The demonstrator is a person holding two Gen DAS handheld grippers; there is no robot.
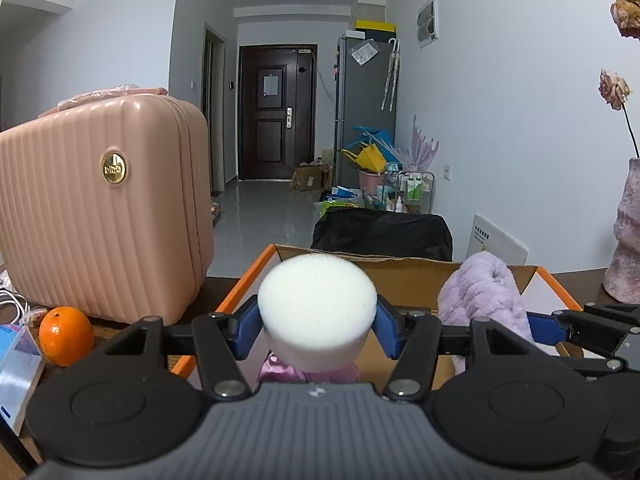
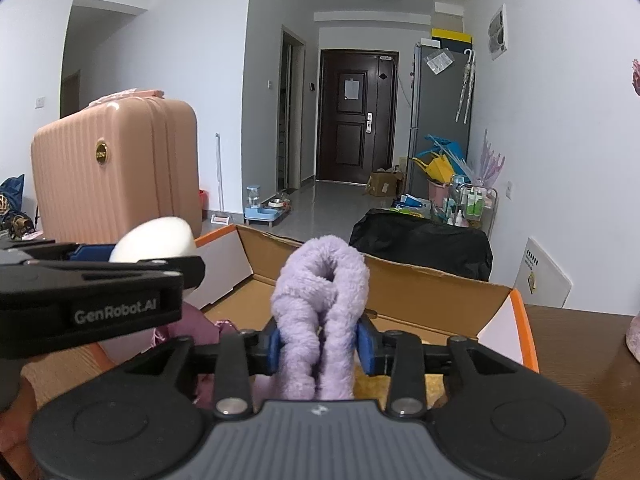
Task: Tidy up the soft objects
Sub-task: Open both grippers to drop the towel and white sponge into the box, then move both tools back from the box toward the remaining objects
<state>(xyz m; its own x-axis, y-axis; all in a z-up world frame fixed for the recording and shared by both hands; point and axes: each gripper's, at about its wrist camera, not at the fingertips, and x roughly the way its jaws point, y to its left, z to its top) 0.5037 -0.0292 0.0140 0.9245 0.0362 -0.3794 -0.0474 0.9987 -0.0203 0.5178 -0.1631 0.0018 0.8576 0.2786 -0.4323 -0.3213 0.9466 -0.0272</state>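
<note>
Ahead of both pairs of fingers lies one open cardboard box [image 2: 420,280] with orange outer walls; its flaps stand up on the far and side edges, and the space above its floor is open. The box rests on a dark wooden bench [image 2: 580,340], whose bare top runs on past the box's right wall.

The left gripper [image 1: 317,322] has its blue fingers [image 1: 249,320] pressed on either side of one white foam puck [image 1: 317,312], held over the box's near-left part. Beneath the puck one pink satin cloth [image 1: 280,372] lies on the box floor.

The right gripper [image 2: 320,344] holds one lilac fluffy loop [image 2: 320,304] between its fingers [image 2: 275,346], the left one touching the plush and the right one just beside it; the loop stands upright over the box's middle.

Left of the box stand one pink suitcase [image 1: 100,208] and one orange [image 1: 66,336].
</note>
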